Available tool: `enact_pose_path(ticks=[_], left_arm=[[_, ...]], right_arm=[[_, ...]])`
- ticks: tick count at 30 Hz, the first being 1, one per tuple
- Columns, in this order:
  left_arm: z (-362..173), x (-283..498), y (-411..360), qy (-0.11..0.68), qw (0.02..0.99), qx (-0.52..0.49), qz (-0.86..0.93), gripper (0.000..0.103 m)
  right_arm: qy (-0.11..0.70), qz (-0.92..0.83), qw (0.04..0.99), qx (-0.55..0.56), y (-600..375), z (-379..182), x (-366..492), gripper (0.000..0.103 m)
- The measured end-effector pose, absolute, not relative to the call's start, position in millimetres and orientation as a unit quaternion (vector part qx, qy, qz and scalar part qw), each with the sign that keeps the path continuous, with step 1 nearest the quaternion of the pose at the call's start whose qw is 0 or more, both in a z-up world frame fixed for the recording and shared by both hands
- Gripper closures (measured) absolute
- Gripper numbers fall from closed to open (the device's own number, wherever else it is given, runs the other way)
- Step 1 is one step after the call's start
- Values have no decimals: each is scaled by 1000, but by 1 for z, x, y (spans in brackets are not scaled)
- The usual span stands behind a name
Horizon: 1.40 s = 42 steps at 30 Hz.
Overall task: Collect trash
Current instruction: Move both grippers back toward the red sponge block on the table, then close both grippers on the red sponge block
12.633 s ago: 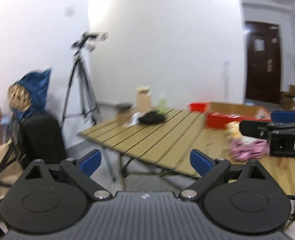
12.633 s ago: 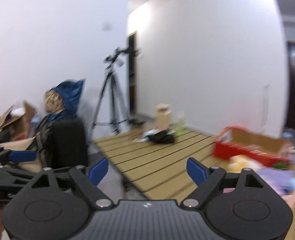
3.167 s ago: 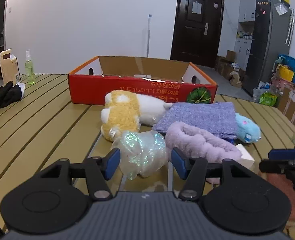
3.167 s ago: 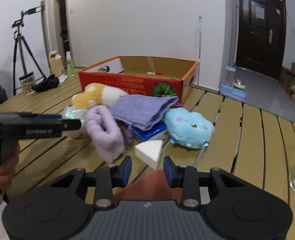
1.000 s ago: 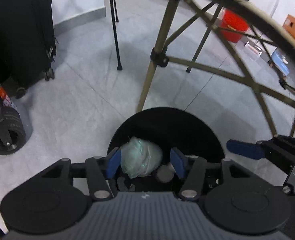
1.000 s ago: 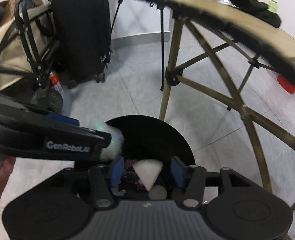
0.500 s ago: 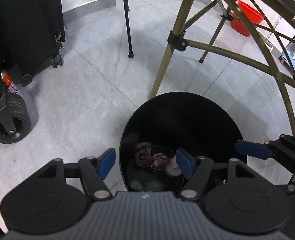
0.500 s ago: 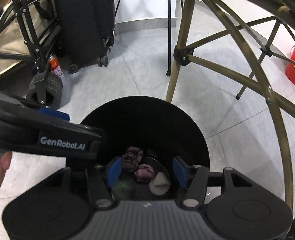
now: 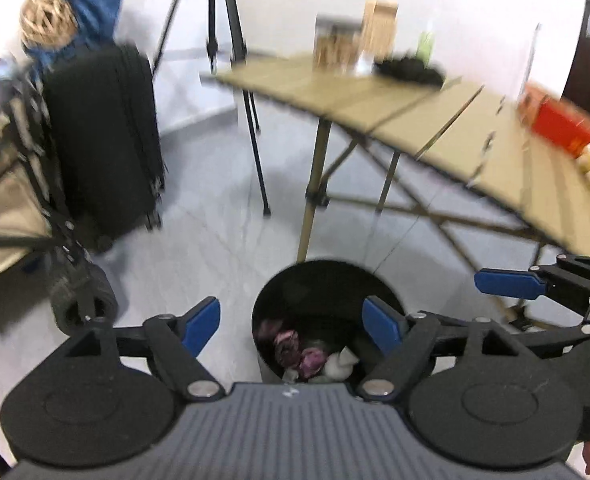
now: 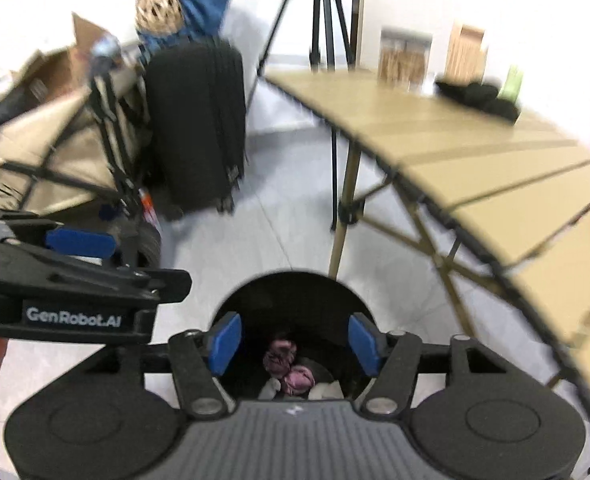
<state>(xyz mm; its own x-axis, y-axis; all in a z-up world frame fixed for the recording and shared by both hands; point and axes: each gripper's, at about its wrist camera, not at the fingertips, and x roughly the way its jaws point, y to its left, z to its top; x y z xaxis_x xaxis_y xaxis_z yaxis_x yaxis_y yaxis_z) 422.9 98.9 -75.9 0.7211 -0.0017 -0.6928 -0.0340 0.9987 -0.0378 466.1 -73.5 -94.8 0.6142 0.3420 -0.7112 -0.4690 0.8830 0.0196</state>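
A black round bin (image 9: pixel 295 280) (image 10: pixel 263 292) stands on the grey floor beside the table leg. Inside lie crumpled pink trash (image 9: pixel 295 350) (image 10: pixel 285 364) and white scraps (image 9: pixel 341 360). My left gripper (image 9: pixel 291 324) hangs above the bin, its jaws opening, nothing between the blue pads. My right gripper (image 10: pixel 293 340) is also above the bin, jaws opening and empty. In the left wrist view the right gripper's finger (image 9: pixel 507 282) shows at the right. In the right wrist view the left gripper's body (image 10: pixel 75 292) crosses the left side.
A wooden slatted folding table (image 9: pixel 435 120) (image 10: pixel 475 152) stands behind the bin, with a red box (image 9: pixel 559 128) and black cloth (image 9: pixel 411 68). A black suitcase (image 9: pixel 103 144), a tripod (image 9: pixel 223 40) and a folding cart (image 9: pixel 11 208) stand to the left.
Both grippers let go of their trash, which now lies in the bin. Both rose and tilted up, so the bin looks smaller and the tabletop came into view. Both jaws widened.
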Motion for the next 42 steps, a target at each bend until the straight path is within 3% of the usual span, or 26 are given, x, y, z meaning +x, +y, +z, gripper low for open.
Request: enact_pose_path(ticks=[6, 12, 16, 22, 28, 32, 38, 42], left_arm=[[-22, 327, 75, 299, 954, -30, 8, 17], [-4, 232, 35, 235, 971, -37, -5, 10], [-1, 182, 1, 206, 978, -29, -28, 7], [1, 169, -56, 197, 976, 4, -91, 7], [-12, 222, -135, 207, 967, 29, -145, 8], [-22, 275, -210, 234, 953, 25, -190, 20], [-42, 337, -323, 312, 910, -33, -270, 31], [-69, 371, -379, 373, 880, -65, -286, 41]], right_arm=[[304, 231, 922, -70, -125, -20, 371, 32], [219, 195, 955, -47, -196, 28, 265, 23], [179, 162, 970, -18, -246, 36, 194, 19], [173, 108, 979, 27, -315, 24, 138, 18], [171, 18, 984, 52, -401, 10, 155, 21], [193, -34, 979, 60, -466, -5, 193, 39], [226, -56, 969, 79, -562, -19, 269, 42], [269, -29, 957, 101, -610, -37, 331, 50]])
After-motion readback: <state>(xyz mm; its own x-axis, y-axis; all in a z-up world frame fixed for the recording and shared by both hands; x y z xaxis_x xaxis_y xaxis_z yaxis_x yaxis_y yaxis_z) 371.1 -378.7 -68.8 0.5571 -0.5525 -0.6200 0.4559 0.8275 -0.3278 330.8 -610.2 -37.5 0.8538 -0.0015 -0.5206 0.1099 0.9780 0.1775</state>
